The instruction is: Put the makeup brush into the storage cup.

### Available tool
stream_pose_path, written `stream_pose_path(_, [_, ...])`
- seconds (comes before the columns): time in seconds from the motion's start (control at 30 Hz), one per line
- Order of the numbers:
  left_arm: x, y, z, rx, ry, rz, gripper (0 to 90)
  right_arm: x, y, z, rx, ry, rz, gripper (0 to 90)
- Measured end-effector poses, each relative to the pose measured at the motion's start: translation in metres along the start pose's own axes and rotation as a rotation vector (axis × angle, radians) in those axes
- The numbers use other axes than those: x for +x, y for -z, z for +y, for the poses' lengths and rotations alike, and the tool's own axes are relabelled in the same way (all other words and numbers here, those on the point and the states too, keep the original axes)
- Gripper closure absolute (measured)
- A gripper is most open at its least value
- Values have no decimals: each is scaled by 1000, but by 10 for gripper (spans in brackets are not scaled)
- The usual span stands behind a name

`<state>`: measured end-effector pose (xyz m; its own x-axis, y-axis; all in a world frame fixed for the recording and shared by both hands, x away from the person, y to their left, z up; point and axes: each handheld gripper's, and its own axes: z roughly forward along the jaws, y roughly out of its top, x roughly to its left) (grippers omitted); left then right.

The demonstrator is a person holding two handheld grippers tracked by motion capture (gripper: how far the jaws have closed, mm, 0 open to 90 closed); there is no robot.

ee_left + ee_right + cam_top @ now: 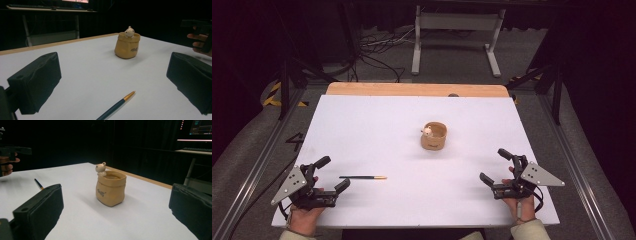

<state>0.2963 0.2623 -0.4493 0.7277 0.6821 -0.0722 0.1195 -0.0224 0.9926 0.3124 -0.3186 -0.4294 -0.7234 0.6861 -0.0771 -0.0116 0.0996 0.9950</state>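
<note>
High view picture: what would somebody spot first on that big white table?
Probably the little tan pot with a tiny white animal figure peeking over its rim, standing alone near the table's middle. Next, the dark pen with a gold tip, lying flat near the open left gripper. The right gripper waits open too.

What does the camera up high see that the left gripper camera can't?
Only the high view takes in both grippers whole, the left gripper and right gripper, jaws open, plus the floor cables. Only the left gripper view gets the dark lettering on the pot's side. Both share the tan pot with its little animal figure, the pen and the white table.
</note>
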Motion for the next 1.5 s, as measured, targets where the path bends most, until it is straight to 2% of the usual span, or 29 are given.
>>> stream_pose_path(0.1, [-1,-1,0,7,-4,-3,1,0,0,0,4,3,4,0])
stream_pose_path(0.33, [1,-2,2,34,18,-9,8,-1,0,-2,-4,-7,23,0])
stream_pose_path(0.53, [1,-5,9,34,18,-12,3,-2,1,-3,-2,-14,21,0])
stream_pose_path(0.73, [-1,-10,21,30,29,-45,5,-3,2,-3,-9,-23,20,0])
stream_pose_path(0.93, [-2,-24,29,33,44,-73,4,-4,0,-4,-3,-23,28,0])
stream_pose_path(1.03, [-4,-30,33,43,31,-92,4,-4,0,-4,-2,-27,30,0])
stream_pose_path(1.27, [-6,-39,44,49,43,-117,4,-7,-3,-7,7,-52,51,0])
stream_pose_path(1.47, [-5,-44,49,81,39,-122,4,-7,-2,-6,1,-49,53,19])
stream_pose_path(1.5, [-4,-45,51,99,47,-137,3,-8,-1,-6,-3,-51,57,21])
